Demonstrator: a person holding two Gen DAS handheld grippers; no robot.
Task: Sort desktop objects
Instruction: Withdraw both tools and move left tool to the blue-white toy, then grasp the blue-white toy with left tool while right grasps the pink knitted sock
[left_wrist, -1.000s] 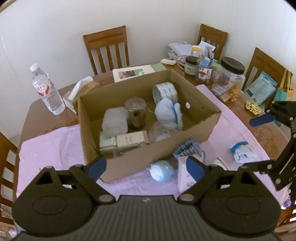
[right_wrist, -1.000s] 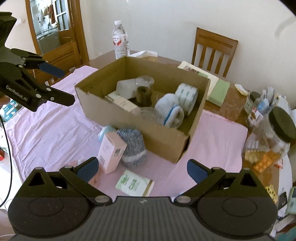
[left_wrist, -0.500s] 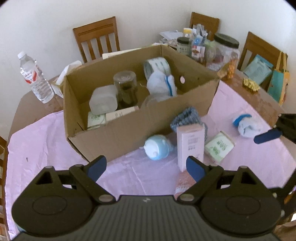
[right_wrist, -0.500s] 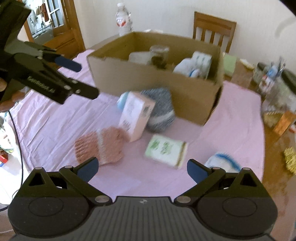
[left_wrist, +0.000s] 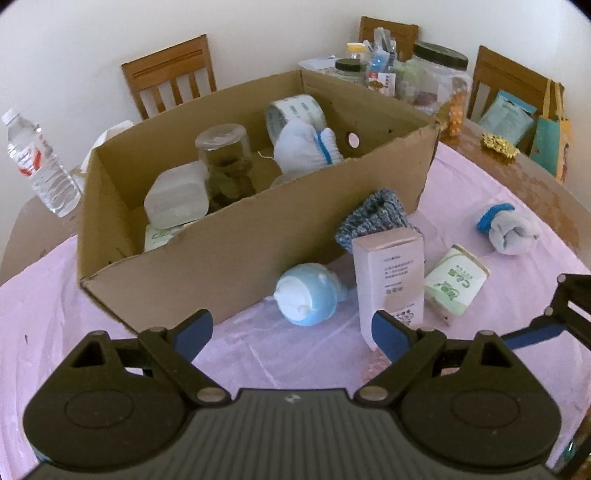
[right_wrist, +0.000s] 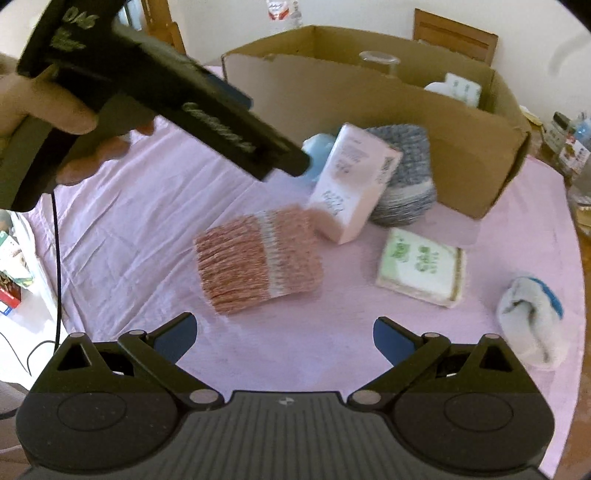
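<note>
1. The pink knitted sock (right_wrist: 258, 258) lies flat on the pink cloth (right_wrist: 147, 229) just ahead of the right gripper (right_wrist: 284, 338), a little toward its left finger; nothing touches it.
2. That gripper's fingers are spread wide with nothing between them.
3. Beyond the sock a pink carton (right_wrist: 354, 181) stands tilted, leaning against a grey-blue knitted roll (right_wrist: 406, 177); a green tissue pack (right_wrist: 421, 266) lies ahead of the right finger, and a white sock with a blue cuff (right_wrist: 532, 317) sits further out on that side.
4. The left gripper (left_wrist: 291, 332) is also spread and empty; the same pink carton (left_wrist: 388, 273) stands just beyond its right finger, and a light blue ball-shaped item (left_wrist: 310, 291) rests between the fingers' lines, against the cardboard box (left_wrist: 240, 258).
5. Inside the box (open-topped) are a glass jar (left_wrist: 227, 162), a white plastic container (left_wrist: 177, 199), a tape roll (left_wrist: 295, 110) and a white glove (left_wrist: 306, 147).
6. A water bottle (left_wrist: 40, 162) stands on the bench (left_wrist: 535, 184) beyond the left finger; a hand (right_wrist: 55, 110) grips the other tool's handle.
</note>
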